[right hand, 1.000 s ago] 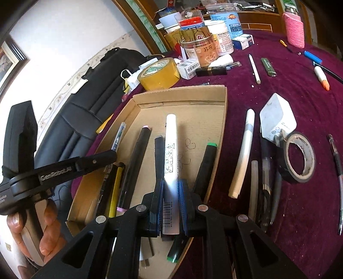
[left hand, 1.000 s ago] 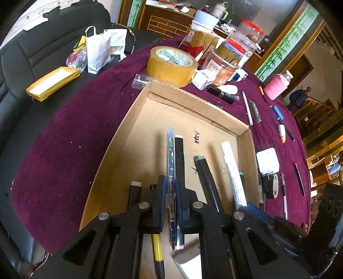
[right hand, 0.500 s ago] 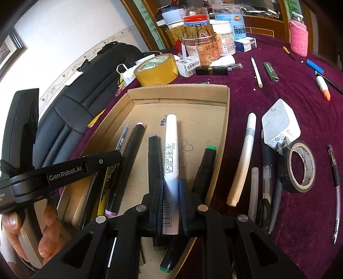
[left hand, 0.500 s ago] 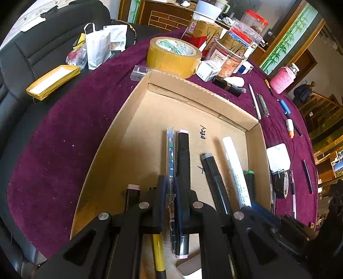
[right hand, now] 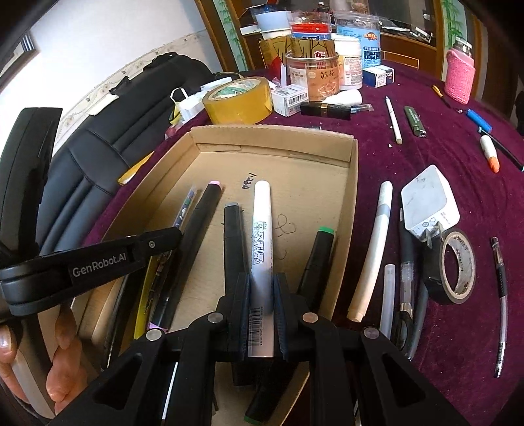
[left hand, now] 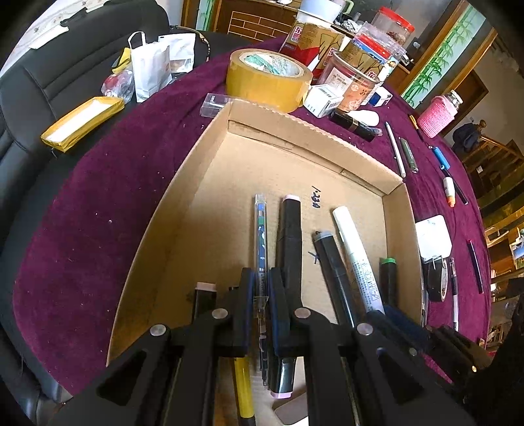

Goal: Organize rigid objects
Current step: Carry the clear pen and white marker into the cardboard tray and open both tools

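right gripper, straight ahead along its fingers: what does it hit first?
Probably the far wall of the cardboard box. The right gripper is shut on the white marker, whose tip leads; bare box floor lies ahead. Depth is uncertain.

**A cluttered room around a purple-clothed table**

A round table (left hand: 98, 203) under a dark purple cloth fills the middle. Beside it stands a black leather sofa (left hand: 29, 85), its back against a white wall (right hand: 108, 36) with a patterned trim strip. A picture frame (right hand: 28, 46) hangs at the wall's edge. Behind the table runs a wooden cabinet (left hand: 252, 23), flanked by panels painted with green bamboo (left hand: 442, 62). A wooden stair rail (left hand: 494, 144) shows far right. Daylight falls brightly across the cloth
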{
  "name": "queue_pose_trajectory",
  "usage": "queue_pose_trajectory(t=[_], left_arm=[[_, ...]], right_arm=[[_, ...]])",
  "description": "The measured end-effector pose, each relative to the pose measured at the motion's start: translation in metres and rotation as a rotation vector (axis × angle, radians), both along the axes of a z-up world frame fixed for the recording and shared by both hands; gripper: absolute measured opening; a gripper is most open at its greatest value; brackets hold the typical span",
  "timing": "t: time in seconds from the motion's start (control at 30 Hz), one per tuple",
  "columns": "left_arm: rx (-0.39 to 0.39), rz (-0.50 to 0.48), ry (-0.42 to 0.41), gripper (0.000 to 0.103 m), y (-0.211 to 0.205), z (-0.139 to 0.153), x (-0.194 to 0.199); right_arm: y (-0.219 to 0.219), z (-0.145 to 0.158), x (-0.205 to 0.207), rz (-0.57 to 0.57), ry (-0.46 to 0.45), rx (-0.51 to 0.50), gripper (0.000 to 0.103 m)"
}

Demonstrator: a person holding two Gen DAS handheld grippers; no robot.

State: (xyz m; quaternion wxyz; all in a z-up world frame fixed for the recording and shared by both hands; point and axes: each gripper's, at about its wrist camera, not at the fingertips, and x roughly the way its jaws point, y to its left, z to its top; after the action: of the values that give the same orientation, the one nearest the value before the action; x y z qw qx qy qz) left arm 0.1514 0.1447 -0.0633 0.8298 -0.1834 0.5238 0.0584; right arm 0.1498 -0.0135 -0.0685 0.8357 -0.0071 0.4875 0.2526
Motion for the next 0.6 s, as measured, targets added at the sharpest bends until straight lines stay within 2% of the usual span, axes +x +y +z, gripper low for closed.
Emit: queue_pose_trajectory(t=[0.37,0.6], left_arm=[[0.023,0.006,0.0,0.01,-0.0013,-0.0001,0.0004],[0.083,0.015,-0.02,0.034,-0.0051,0.0052,-0.0027]], right_arm=[[-0.0013,-0.0006,-0.0002,-0.004,0.003,0.012,0.016],[-0.0079,0.0008,-0.002,0.008,0.009,0.053,0.017]])
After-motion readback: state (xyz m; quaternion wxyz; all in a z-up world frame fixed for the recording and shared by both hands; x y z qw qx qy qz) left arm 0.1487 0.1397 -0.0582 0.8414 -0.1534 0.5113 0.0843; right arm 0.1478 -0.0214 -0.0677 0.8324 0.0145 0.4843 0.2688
